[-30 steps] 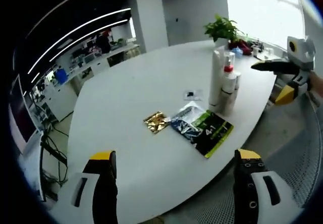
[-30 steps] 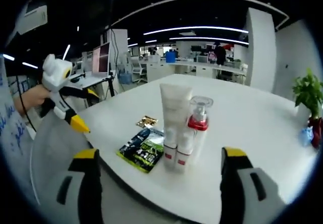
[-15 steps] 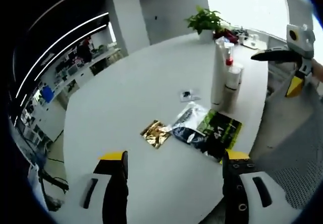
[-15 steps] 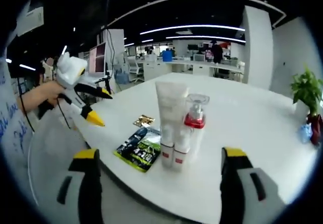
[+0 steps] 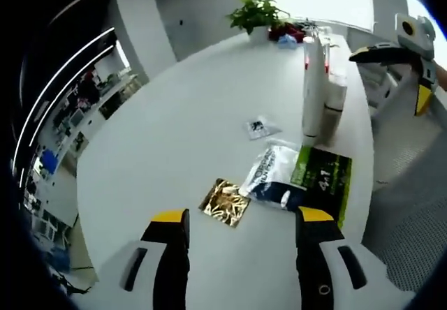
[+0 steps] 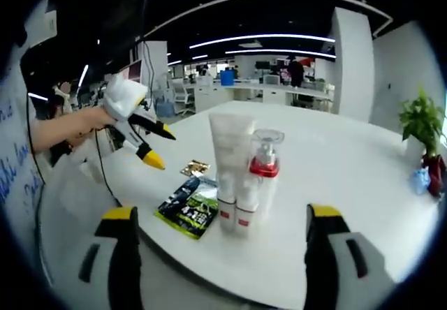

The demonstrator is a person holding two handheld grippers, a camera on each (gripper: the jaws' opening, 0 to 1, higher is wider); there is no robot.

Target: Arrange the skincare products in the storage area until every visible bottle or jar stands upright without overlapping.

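Left gripper view looks down on a white oval table (image 5: 174, 114), where the left gripper (image 5: 241, 223) hangs with its yellow-tipped jaws spread wide and holding nothing, just above a gold foil sachet (image 5: 225, 202). Beside the sachet lie a white-and-blue pouch (image 5: 269, 177) and a black-and-green sachet (image 5: 325, 181), the pouch overlapping the dark sachet's edge; a small sample packet (image 5: 260, 126) lies farther in. Near the table's edge, a tall white tube (image 5: 312, 90) and shorter bottles stand upright, bunched together. The right gripper (image 5: 412, 65) hovers off that edge, its jaws apart and empty. A potted plant (image 5: 255, 15) stands at the far end. Right gripper view shows the cluster head-on: the tube (image 6: 230, 156), a clear-capped pump bottle with a red collar (image 6: 265, 167) and two small red-labelled bottles (image 6: 236, 209), all upright and touching.
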